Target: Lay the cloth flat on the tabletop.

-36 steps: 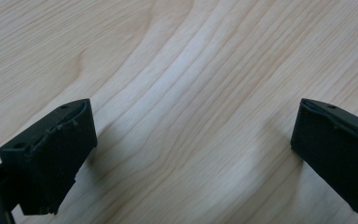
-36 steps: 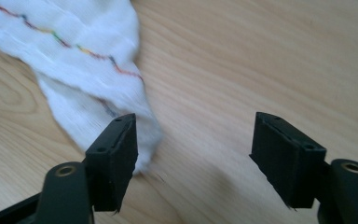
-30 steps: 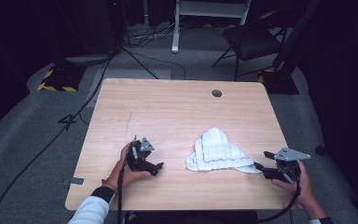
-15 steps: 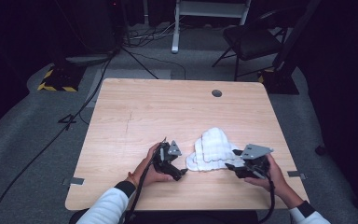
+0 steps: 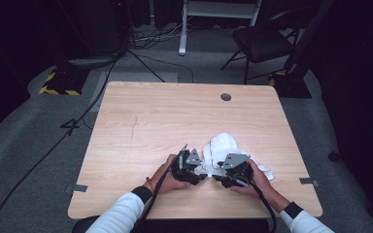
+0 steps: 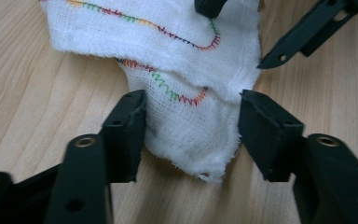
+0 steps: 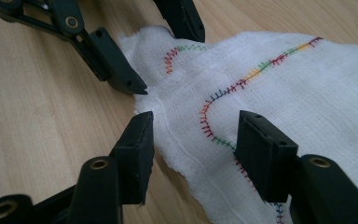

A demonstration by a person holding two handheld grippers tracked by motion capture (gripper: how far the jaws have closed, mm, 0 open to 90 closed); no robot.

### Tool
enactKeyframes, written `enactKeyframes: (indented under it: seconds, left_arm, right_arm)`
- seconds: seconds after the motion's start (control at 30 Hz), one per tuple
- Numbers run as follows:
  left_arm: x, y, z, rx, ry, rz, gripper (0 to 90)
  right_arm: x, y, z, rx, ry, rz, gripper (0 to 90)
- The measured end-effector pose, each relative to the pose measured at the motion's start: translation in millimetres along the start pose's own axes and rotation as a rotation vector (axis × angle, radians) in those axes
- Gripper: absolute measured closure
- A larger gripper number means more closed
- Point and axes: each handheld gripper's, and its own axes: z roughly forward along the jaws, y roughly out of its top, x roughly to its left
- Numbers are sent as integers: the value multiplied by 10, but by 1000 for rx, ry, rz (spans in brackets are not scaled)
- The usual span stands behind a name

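Wooden table (image 5: 141, 126), white cloth (image 5: 223, 145) at 5 o'clock: left gripper (image 6: 191, 126) and right gripper (image 7: 193, 140) closing astride near corners, pads not yet pinching; next, clamp fully.

cloth (image 5: 223, 148) on table (image 5: 150, 121), near edge; tools flanking it

The two tongs, left tongs (image 5: 200, 171) and right tongs (image 5: 218, 174), meet nose to nose at the near edge of the white cloth (image 5: 226, 148), with hardly any gap between their tips. The cloth lies in a heap just beyond them, barring the way forward. The left half and far side of the surface (image 5: 145, 121) lie open for a hand to pass.
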Motion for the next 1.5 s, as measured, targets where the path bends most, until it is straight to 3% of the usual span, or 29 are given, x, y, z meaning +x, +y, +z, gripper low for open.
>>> enactKeyframes:
  seconds: [0.13, 0.3, 0.47, 0.63, 0.8, 1.03, 1.3, 1.5]
  left_arm:
    - [35, -17, -25, -3, -2, 7, 650]
    - [32, -14, -36, 3, -3, 22, 767]
    - [63, -17, -76, 27, 8, 35, 809]
    - [122, -55, -133, 35, 40, 28, 835]
    - [201, -78, -243, 13, 56, 5, 843]
    - [322, -88, -532, -59, 131, -35, 846]
    - [432, -133, -825, -118, 205, -71, 847]
    - [504, -212, -987, -124, 251, -93, 847]
  right_arm:
    - [-12, -13, 49, 16, 0, 11, 555]
    - [-31, -30, 33, 18, -23, 4, 733]
    - [-54, -31, -24, -2, -42, 2, 822]
    - [-142, -30, -182, -67, -91, 32, 848]
    - [-270, -54, -361, -113, -157, 69, 852]
    - [-547, -179, -662, -181, -261, 176, 855]
    - [-689, -284, -816, -200, -309, 232, 857]
    - [-778, -383, -863, -190, -335, 275, 858]
